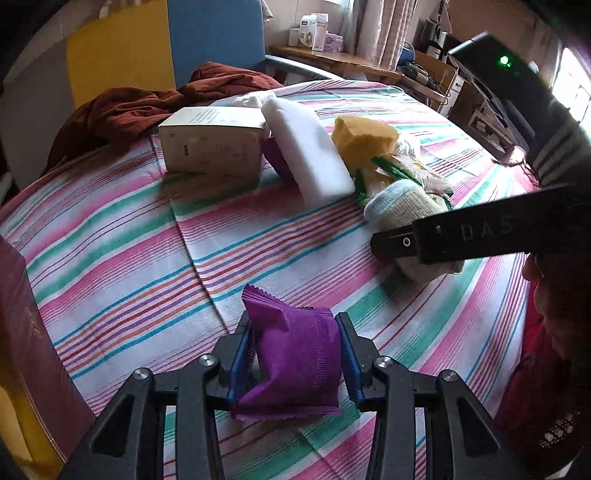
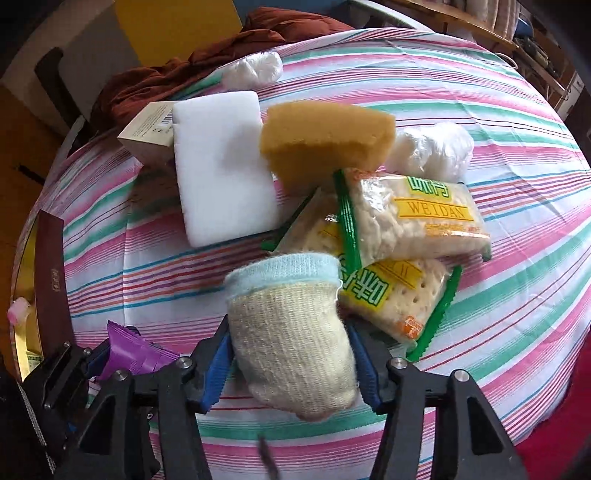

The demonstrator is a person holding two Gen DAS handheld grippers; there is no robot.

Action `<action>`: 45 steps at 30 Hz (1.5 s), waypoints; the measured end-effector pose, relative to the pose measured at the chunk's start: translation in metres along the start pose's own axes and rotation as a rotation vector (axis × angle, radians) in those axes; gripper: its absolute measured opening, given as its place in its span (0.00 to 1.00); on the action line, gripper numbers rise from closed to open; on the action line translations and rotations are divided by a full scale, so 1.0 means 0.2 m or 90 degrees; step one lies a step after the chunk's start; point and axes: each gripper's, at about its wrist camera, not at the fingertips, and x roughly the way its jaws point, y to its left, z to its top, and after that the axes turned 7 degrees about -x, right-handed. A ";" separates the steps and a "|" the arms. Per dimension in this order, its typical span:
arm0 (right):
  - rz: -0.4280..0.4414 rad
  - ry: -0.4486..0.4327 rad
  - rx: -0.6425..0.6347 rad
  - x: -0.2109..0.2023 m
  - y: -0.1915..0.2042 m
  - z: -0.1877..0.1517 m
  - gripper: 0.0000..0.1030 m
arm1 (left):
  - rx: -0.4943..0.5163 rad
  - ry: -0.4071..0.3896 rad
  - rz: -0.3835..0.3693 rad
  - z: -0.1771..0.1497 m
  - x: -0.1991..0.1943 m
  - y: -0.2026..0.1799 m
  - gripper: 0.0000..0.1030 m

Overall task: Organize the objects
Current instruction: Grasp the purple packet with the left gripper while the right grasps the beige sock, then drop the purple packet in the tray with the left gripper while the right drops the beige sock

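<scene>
My left gripper point(image 1: 295, 354) is shut on a purple snack packet point(image 1: 291, 358) and holds it above the striped cloth. My right gripper point(image 2: 291, 350) is shut on a rolled cream sock with a light blue cuff point(image 2: 288, 325); the sock also shows in the left wrist view point(image 1: 402, 206). A pile lies beyond: a white foam block point(image 2: 221, 166), a yellow sponge point(image 2: 325, 136), two cracker packets point(image 2: 413, 218) and a beige box point(image 1: 210, 147). A second purple packet point(image 1: 275, 157) leans between the box and the foam.
The striped cloth point(image 1: 122, 251) covers a round table. A brown garment point(image 1: 147, 103) lies at the far left edge. Two white plastic bundles point(image 2: 432, 147) sit near the pile. A dark red box point(image 2: 51, 273) stands at the left edge. Shelves and boxes point(image 1: 317, 33) are behind.
</scene>
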 end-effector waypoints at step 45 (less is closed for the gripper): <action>0.193 -0.129 -0.362 -0.24 1.42 -0.27 0.58 | -0.396 -0.217 0.261 -0.83 -1.04 1.06 0.59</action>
